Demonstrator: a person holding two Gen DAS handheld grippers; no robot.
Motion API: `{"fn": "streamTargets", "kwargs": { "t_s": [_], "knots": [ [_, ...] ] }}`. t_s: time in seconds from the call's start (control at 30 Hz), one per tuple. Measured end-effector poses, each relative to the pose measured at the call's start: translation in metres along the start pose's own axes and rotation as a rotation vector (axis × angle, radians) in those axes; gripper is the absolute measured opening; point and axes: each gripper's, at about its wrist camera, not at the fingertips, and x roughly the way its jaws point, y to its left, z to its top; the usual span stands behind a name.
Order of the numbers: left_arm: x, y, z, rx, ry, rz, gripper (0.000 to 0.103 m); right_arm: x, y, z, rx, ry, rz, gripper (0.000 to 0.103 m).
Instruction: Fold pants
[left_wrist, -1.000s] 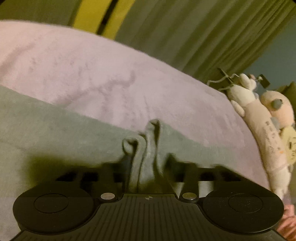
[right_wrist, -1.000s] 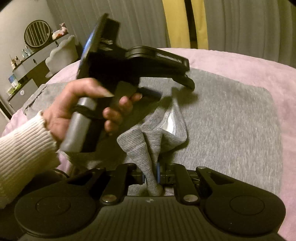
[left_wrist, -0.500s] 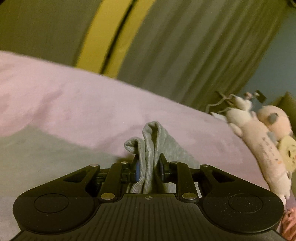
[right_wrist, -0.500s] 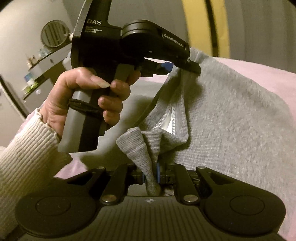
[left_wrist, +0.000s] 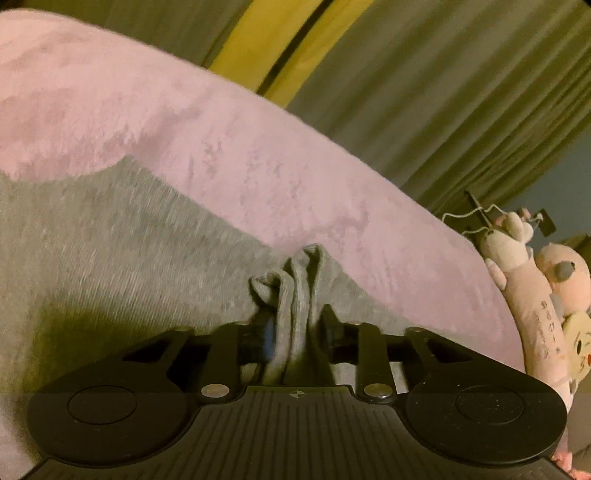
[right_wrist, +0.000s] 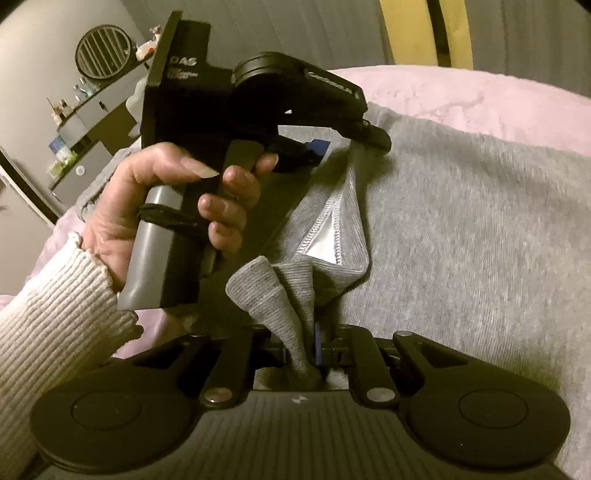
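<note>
On the far left of the right wrist view, past the bed's edge, stands a dresser (right_wrist: 79, 122) with small bottles, well apart from our work. Next comes our left hand (right_wrist: 173, 206), gripping the left hand-held gripper (right_wrist: 354, 142), whose jaws are closed on a bunched edge of the grey pants (right_wrist: 461, 229); its own view confirms several folds of fabric pinched tight between the fingers (left_wrist: 330, 326). Nearer the middle, the right hand-held gripper (right_wrist: 301, 350) is likewise clamped shut on a second gathered corner, close beside the first, with a stitched seam and pale lining showing between the two grips. The pants lie spread over the pink blanket (left_wrist: 184, 122) on the bed, most of the cloth stretching away to the right. Further right in the left view, plush toys (left_wrist: 546, 295) lie at the bed's edge. We judge a fold is being carried over: to do it well we should keep both grips firm, lift level, draw the two corners apart so the edge is taut, and lay it down squarely before letting go, or the bunched layers may wrinkle.
</note>
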Motion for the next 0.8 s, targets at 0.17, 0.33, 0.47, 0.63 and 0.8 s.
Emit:
{"fn": "streamTargets", "kwargs": {
  "t_s": [0.17, 0.33, 0.47, 0.63, 0.8],
  "knots": [
    [-0.031, -0.001, 0.01, 0.055, -0.092, 0.018, 0.024, -0.005, 0.012, 0.009, -0.043, -0.031, 0.036, 0.013],
    [-0.018, 0.019, 0.001, 0.023, -0.034, 0.131, 0.048, 0.018, 0.015, 0.009, -0.066, 0.049, 0.054, 0.022],
    [-0.053, 0.021, 0.01, -0.073, -0.083, 0.133, 0.061, -0.014, 0.008, 0.02, -0.068, 0.029, 0.068, 0.053],
    [-0.109, 0.002, -0.004, -0.027, -0.199, 0.107, 0.086, -0.09, -0.054, 0.037, 0.019, -0.176, 0.045, 0.09],
    [-0.087, -0.026, -0.044, -0.048, 0.034, -0.038, 0.086, -0.087, -0.128, 0.063, 0.382, -0.257, 0.049, 0.088]
  ]
}}
